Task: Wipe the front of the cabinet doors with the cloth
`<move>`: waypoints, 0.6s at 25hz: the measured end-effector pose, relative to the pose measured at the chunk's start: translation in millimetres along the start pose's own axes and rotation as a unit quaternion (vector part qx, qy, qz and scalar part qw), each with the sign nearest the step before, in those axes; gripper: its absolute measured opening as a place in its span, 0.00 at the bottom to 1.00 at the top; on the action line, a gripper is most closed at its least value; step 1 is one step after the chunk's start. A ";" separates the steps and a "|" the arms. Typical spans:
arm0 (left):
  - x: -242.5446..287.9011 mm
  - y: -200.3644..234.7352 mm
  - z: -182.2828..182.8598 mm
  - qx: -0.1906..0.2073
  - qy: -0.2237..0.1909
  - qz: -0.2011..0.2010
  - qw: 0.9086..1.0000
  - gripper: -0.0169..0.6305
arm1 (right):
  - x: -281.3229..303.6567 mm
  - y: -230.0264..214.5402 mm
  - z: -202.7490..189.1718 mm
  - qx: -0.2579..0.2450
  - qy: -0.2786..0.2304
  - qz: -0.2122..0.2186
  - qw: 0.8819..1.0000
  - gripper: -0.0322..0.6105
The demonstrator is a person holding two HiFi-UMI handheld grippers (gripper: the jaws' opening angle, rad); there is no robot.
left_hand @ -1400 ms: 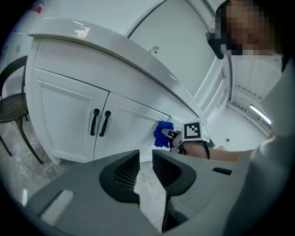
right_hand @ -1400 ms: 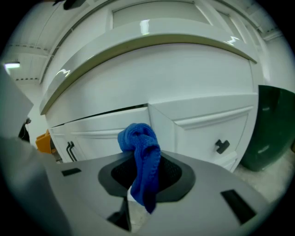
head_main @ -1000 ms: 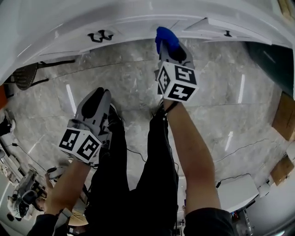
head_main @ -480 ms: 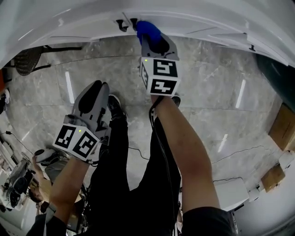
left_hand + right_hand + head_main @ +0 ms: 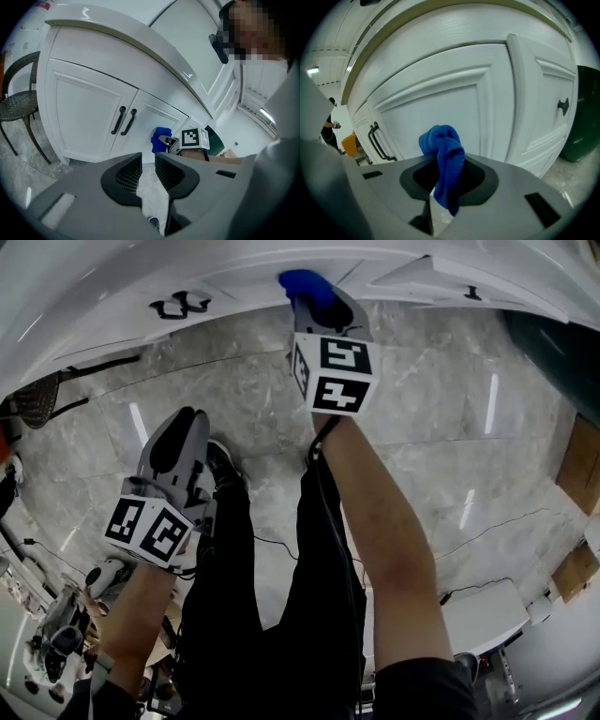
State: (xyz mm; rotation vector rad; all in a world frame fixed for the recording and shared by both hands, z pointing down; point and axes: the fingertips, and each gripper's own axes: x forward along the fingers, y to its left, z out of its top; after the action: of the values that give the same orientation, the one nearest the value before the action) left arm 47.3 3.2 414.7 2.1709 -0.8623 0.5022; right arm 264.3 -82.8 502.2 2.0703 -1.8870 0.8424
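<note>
My right gripper (image 5: 315, 302) is shut on a bunched blue cloth (image 5: 302, 282) and presses it against the white panelled cabinet door (image 5: 440, 89). In the right gripper view the cloth (image 5: 441, 143) bulges up out of the jaws, close to the door's raised frame. A pair of black bar handles (image 5: 183, 306) sits to the cloth's left. My left gripper (image 5: 183, 420) hangs low over the floor, away from the doors. Its jaws (image 5: 148, 159) are drawn to a thin slit and hold nothing. The left gripper view also shows the cloth (image 5: 161, 137) on the door, right of the handles (image 5: 124, 121).
A black wire chair (image 5: 18, 103) stands left of the cabinet. A dark green bin (image 5: 583, 117) stands to the right, past a door with a small black knob (image 5: 562, 107). Cardboard boxes (image 5: 577, 474) and cables (image 5: 487, 531) lie on the marble floor. The person's legs (image 5: 272, 568) are below.
My right gripper swept the cloth left toward the black handles, then back right along the door. The left gripper stayed low and idle.
</note>
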 end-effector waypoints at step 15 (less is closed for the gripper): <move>42.8 -49.7 14.9 0.031 -0.015 -0.019 0.999 0.16 | -43.5 -101.8 -5.0 0.052 -0.005 -0.076 0.996 0.19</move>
State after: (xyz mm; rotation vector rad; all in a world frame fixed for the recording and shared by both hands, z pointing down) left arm 113.8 -1.0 405.2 2.2518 -0.8294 0.4838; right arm 360.5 -28.0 504.5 2.2501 -1.6977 0.9128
